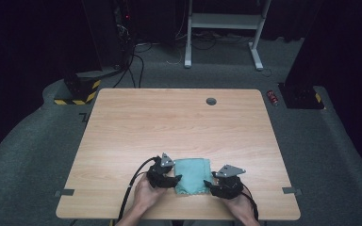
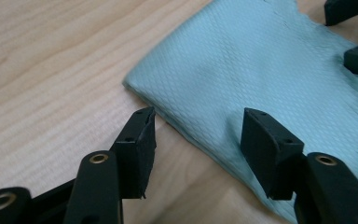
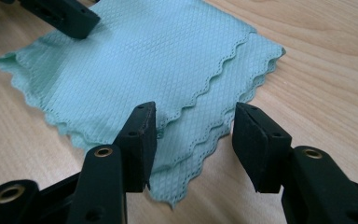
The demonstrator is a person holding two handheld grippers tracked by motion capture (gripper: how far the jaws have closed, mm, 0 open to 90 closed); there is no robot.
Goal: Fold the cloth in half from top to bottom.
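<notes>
Near the table's (image 1: 122, 122) front edge, a folded teal cloth (image 1: 192, 175) lies flat between the left gripper (image 1: 175, 179) and right gripper (image 1: 209, 182), both spread, pinching nothing.

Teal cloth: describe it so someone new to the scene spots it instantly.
On the wooden table, look at the near edge, between the left gripper and the right gripper. The teal cloth lies flat there, folded into layers. It is the table's one soft, coloured item, with a diamond weave and wavy scalloped edges.
</notes>
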